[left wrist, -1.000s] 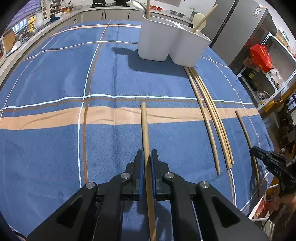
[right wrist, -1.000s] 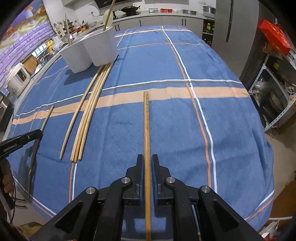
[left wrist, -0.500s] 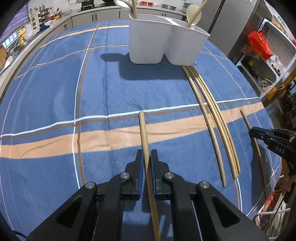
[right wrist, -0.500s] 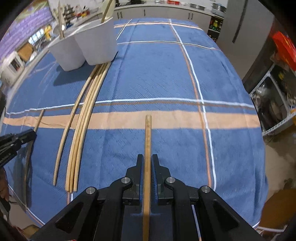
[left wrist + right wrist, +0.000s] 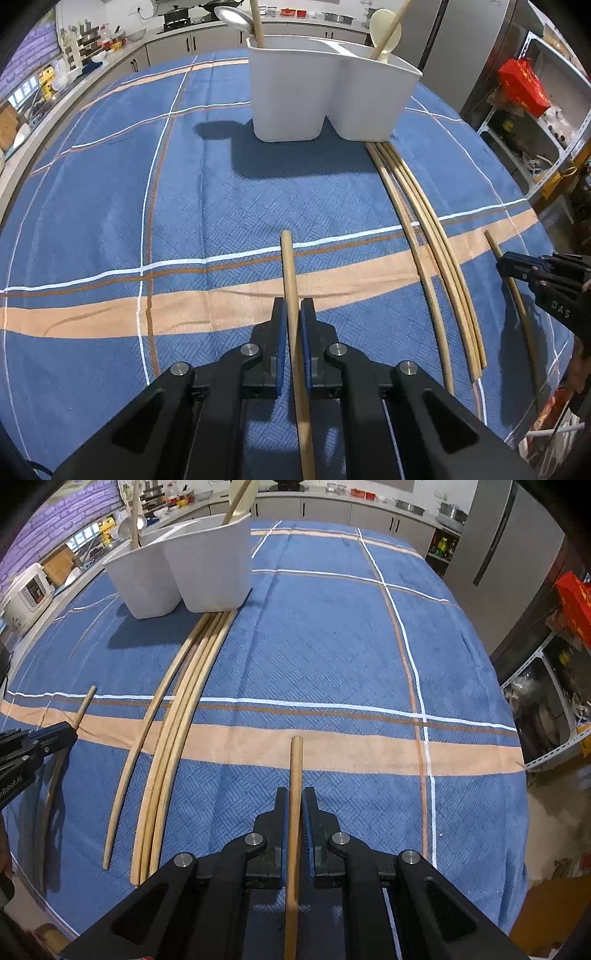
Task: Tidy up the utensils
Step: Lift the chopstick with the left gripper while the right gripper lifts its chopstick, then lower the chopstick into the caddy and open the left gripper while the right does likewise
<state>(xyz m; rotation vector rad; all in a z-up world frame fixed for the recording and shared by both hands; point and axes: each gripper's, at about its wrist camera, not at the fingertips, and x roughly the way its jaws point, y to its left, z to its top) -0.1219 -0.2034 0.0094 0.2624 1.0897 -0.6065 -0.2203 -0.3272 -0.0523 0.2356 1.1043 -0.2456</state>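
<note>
My left gripper (image 5: 292, 314) is shut on a wooden chopstick (image 5: 289, 266) and holds it above the blue plaid cloth, pointing at the white two-part utensil holder (image 5: 325, 96). My right gripper (image 5: 294, 801) is shut on another wooden chopstick (image 5: 295, 764), also held above the cloth. Several chopsticks (image 5: 428, 243) lie in a bundle on the cloth, running from the holder's right side toward me; they also show in the right wrist view (image 5: 177, 716). The holder (image 5: 184, 572) has a ladle and a pale spoon standing in it.
The blue plaid tablecloth (image 5: 110, 206) covers the table. A fridge (image 5: 469, 48) and a metal shelf with a red bag (image 5: 524, 85) stand past the right edge. Kitchen counters (image 5: 122, 48) run along the back. The right gripper shows at the left wrist view's right edge (image 5: 543, 280).
Both grippers have moved forward with their chopsticks, closer to the holder, which looks larger now. The right gripper has also turned left toward it.
</note>
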